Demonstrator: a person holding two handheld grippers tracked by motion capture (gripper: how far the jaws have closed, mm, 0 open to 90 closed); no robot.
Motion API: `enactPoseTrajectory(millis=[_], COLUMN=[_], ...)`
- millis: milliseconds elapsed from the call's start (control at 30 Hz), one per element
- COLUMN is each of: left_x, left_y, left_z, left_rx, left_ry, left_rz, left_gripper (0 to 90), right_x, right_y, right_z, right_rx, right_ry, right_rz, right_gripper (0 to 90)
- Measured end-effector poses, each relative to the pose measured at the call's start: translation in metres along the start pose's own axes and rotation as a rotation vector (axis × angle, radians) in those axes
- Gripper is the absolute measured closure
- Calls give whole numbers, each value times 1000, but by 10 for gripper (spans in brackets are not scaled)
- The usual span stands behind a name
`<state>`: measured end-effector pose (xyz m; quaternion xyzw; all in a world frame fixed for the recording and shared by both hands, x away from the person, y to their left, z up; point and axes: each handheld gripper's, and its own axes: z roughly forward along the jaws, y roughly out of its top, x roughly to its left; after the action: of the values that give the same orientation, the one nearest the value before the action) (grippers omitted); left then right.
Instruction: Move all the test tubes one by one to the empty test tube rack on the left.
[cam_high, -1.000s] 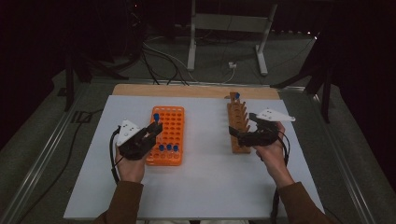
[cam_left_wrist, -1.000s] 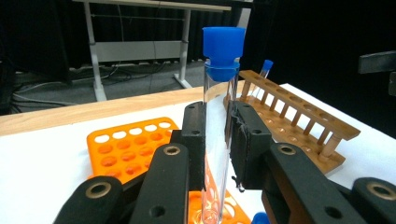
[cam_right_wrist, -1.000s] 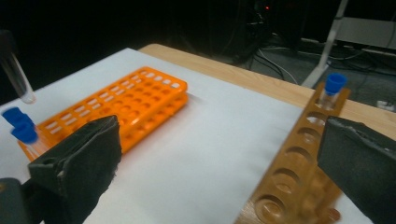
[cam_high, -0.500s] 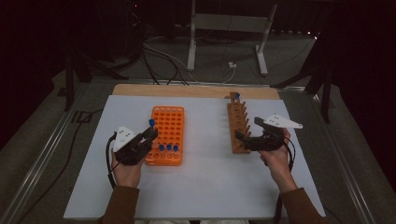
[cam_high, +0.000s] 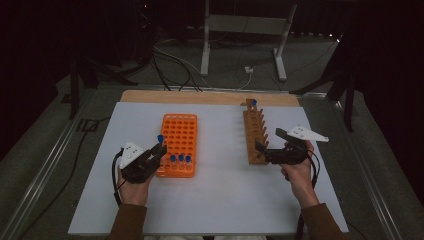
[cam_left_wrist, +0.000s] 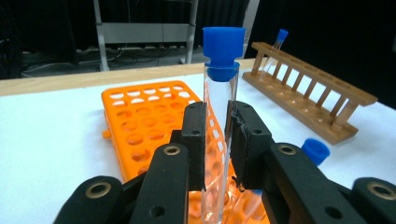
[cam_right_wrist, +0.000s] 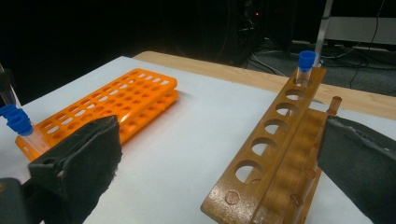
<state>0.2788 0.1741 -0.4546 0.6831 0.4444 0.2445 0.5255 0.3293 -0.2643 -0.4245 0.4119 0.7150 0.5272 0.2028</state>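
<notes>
My left tongs (cam_left_wrist: 215, 140) clamp one capped tube (cam_left_wrist: 219, 116) over the orange rack (cam_high: 178, 145), where three stand at its near edge; my right tongs (cam_high: 272, 146) gape empty beside the wooden rack (cam_high: 255, 135), one tube left at its far end.

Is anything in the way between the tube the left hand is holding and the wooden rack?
Nothing visible. The left gripper holds the blue-capped tube upright above the orange rack. Between there and the wooden rack lies bare white table. The right gripper, jaws open, sits beside the wooden rack's near end.

White rectangular table sheet (cam_high: 220, 200) over a pale wooden board (cam_high: 200, 97) showing along its far edge. Grey metal stand (cam_high: 245, 35) with two splayed legs on the floor beyond. Dark cables (cam_high: 165, 60) trailing across the grey floor (cam_high: 40, 165).
</notes>
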Motion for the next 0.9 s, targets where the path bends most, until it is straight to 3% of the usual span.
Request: enactPoseTrajectory(millis=[300, 500, 667, 900], left_x=[1, -2, -3, 0], left_y=[-10, -12, -20, -28], left_z=[3, 9, 13, 10], left_rx=[30, 30, 72, 100], left_ry=[-3, -10, 0, 2], left_rz=[0, 27, 51, 46], left_gripper=[779, 780, 780, 780], right_x=[-3, -3, -2, -3], right_y=[-1, -2, -3, -5], right_z=[-3, -2, -2, -2], right_rx=[-6, -8, -4, 3], right_ry=[-5, -4, -2, -4], right_rz=[10, 13, 9, 2], right_gripper=[3, 3, 3, 3])
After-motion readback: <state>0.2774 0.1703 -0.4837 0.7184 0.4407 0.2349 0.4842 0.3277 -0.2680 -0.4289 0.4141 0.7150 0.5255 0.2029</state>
